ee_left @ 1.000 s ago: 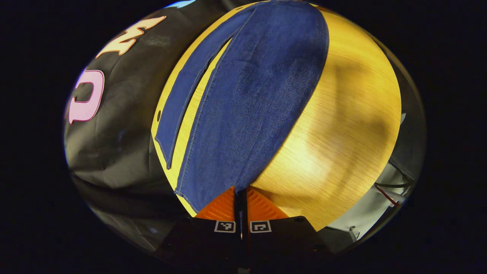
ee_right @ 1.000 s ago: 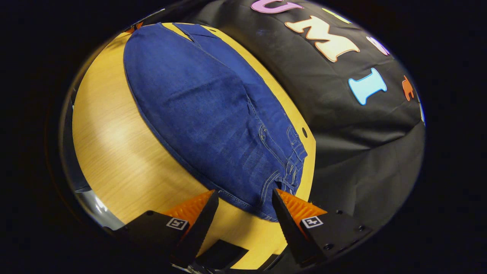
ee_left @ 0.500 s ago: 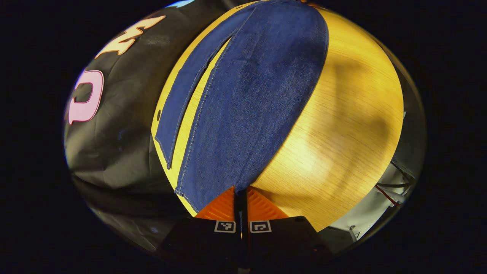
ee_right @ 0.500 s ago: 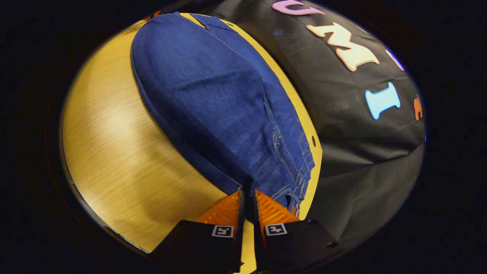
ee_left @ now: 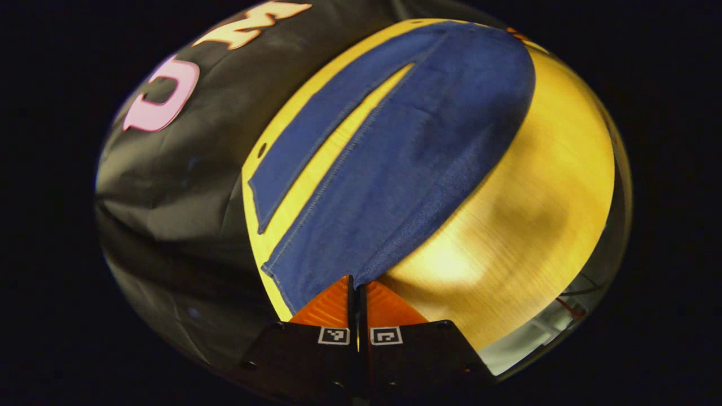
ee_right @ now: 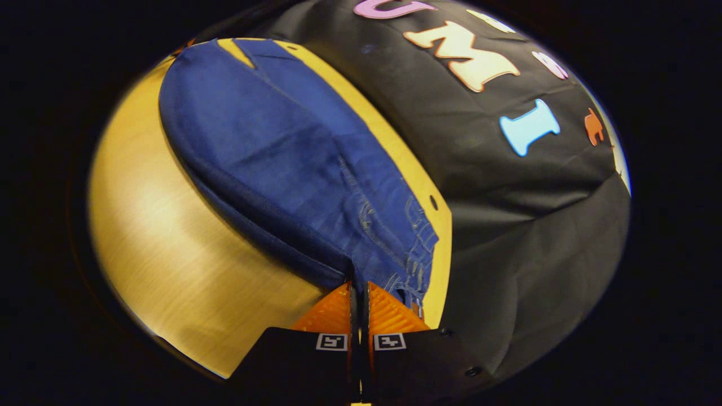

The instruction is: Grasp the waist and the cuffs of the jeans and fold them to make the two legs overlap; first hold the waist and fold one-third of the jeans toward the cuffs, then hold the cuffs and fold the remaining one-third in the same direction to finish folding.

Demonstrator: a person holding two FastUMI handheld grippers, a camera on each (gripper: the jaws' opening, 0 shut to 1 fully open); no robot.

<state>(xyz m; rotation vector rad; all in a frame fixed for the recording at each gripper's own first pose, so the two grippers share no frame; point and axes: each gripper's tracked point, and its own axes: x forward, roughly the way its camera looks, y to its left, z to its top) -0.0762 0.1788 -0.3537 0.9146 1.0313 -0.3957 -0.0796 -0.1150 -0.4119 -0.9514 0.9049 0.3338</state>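
Dark blue jeans lie spread on a light wooden table. In the left gripper view the near leg runs away from me and the far leg lies apart beside it, a strip of table between them. My left gripper is shut on the near leg's cuff corner, lifted a little. In the right gripper view the jeans end at the waistband with belt loops. My right gripper is shut on the waist's near corner, which rises off the table.
The black cloth wall hangs right behind the table's far edge in both views. A small round hole marks the tabletop near that edge. Bare wood stretches on the near side of the jeans. Cables and pale gear lie beyond the table's end.
My right gripper moved in and shut on the waist corner, then lifted it. My left gripper, shut on the cuff throughout, has risen and tilted, raising that edge of the leg.
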